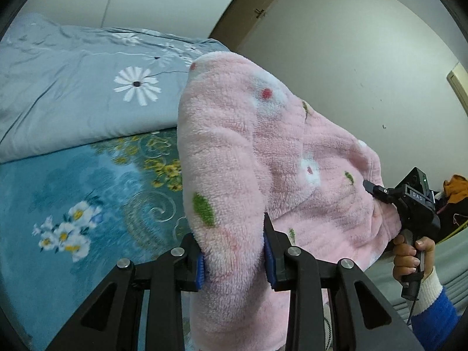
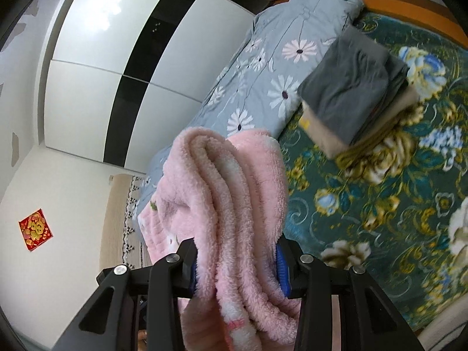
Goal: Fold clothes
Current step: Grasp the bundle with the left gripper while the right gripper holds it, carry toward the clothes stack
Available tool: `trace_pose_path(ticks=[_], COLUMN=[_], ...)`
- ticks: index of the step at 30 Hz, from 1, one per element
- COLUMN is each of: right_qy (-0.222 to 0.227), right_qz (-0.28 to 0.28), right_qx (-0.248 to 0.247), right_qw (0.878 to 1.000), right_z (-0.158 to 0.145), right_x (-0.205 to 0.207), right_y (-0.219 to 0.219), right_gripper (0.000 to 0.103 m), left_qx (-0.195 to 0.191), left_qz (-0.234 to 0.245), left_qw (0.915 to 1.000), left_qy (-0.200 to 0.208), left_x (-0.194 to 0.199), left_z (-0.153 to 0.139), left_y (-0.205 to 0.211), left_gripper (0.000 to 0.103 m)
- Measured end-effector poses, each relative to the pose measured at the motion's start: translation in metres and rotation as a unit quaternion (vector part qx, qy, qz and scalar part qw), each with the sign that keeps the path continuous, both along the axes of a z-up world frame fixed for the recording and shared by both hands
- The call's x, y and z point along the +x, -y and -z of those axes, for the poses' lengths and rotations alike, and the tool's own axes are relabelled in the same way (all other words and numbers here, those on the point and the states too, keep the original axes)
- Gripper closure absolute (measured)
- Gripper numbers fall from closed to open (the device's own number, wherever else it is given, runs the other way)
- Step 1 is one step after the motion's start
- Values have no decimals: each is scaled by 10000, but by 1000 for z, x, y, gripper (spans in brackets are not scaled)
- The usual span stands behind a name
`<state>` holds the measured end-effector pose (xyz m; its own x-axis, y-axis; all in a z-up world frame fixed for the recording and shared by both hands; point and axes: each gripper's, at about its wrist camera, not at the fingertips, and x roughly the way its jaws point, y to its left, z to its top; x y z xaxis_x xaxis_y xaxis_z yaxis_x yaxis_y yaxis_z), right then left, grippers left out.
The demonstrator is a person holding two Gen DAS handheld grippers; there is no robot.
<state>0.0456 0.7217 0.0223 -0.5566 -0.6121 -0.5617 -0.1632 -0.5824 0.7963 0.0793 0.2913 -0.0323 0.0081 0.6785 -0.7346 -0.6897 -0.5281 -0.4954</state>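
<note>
A pink fleece garment (image 1: 263, 152) with white flowers and green leaves hangs in the air between both grippers, above the bed. My left gripper (image 1: 235, 259) is shut on a thick fold of it. My right gripper (image 2: 237, 266) is shut on several bunched layers of the same pink fleece (image 2: 234, 193). The right gripper also shows in the left wrist view (image 1: 370, 187), held by a hand at the right, clamping the garment's far edge.
The bed has a teal floral sheet (image 1: 73, 199) and a grey-blue daisy quilt (image 1: 87, 87) along the wall side. A stack of folded clothes (image 2: 354, 93), grey on top, lies on the sheet (image 2: 380, 204). White wardrobe doors (image 2: 102, 73) stand behind.
</note>
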Motion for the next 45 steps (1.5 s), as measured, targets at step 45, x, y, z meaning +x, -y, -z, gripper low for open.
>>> trace_pose_path(ticks=[45], right_qy=[1042], right_qz=[-177], right_qx=[117], right_qw=[9943], right_z=[189], right_x=[-297], right_y=[-249], right_gripper=[61], left_qx=[-941], left_qz=[-116], left_qw=[9875], left_qy=[1262], left_x=[-102], left_z=[174], left_y=[-350], left_gripper=[70])
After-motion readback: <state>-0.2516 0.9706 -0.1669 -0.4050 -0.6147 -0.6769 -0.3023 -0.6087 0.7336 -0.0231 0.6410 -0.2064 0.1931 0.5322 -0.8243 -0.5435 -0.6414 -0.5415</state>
